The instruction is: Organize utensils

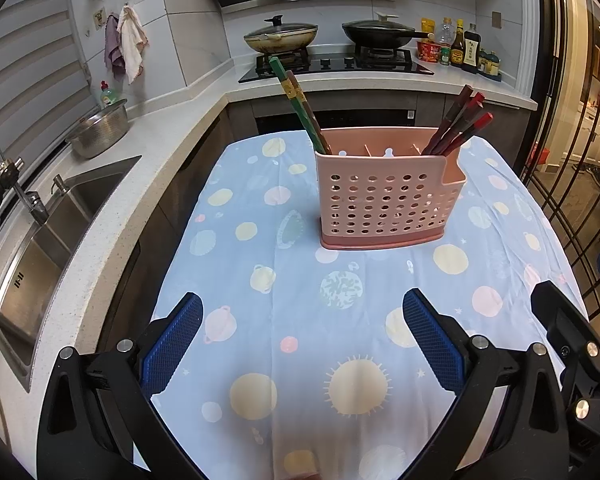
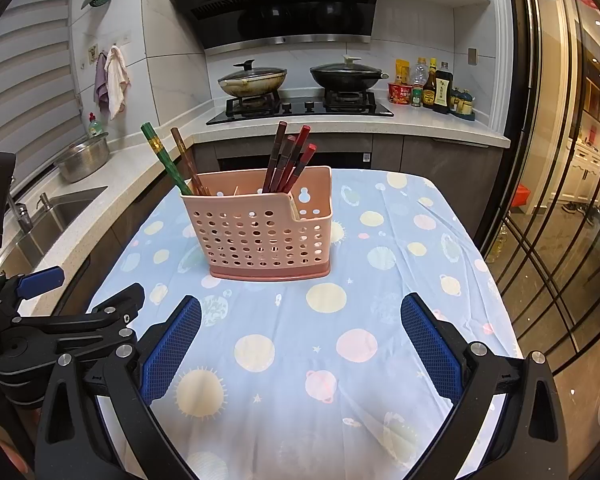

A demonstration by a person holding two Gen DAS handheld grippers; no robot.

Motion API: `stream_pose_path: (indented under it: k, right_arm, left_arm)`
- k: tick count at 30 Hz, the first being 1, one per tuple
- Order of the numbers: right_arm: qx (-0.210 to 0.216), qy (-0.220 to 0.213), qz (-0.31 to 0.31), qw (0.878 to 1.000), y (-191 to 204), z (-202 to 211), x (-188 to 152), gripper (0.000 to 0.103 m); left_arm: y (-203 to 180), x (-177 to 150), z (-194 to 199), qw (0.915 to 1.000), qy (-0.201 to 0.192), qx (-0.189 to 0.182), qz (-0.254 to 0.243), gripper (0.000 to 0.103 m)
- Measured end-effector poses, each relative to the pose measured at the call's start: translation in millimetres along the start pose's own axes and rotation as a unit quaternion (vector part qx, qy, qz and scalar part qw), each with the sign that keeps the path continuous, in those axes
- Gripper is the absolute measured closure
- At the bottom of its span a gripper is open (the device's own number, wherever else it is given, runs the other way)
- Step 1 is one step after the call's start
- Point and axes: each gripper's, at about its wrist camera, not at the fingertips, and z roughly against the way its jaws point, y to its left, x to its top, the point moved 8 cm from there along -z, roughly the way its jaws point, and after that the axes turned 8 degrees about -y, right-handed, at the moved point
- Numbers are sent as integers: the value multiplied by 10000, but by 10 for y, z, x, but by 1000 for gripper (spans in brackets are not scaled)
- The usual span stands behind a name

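Note:
A pink perforated utensil holder (image 1: 384,196) (image 2: 260,228) stands upright on the table with the planet-print cloth (image 1: 300,320) (image 2: 300,340). A green and a brown chopstick (image 1: 296,104) (image 2: 168,160) lean out of its left end. Several dark red chopsticks (image 1: 458,122) (image 2: 290,160) lean out of its right part. My left gripper (image 1: 302,336) is open and empty, low over the cloth in front of the holder. My right gripper (image 2: 300,340) is open and empty too, beside the left one, whose body (image 2: 76,328) shows at the left.
A steel sink (image 1: 48,248) and a metal colander (image 1: 100,128) are on the counter to the left. Two lidded woks (image 1: 280,34) (image 1: 384,30) sit on the stove behind. Sauce bottles (image 1: 464,46) stand at the back right. A glass door (image 2: 560,200) is on the right.

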Motion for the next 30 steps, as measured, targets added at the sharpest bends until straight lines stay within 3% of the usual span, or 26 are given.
stream_pose_path:
  k: [30]
  right_arm:
    - [-1, 7, -5, 10000, -13, -6, -4, 6]
  left_arm:
    - [2, -23, -14, 10000, -3, 37, 0, 7]
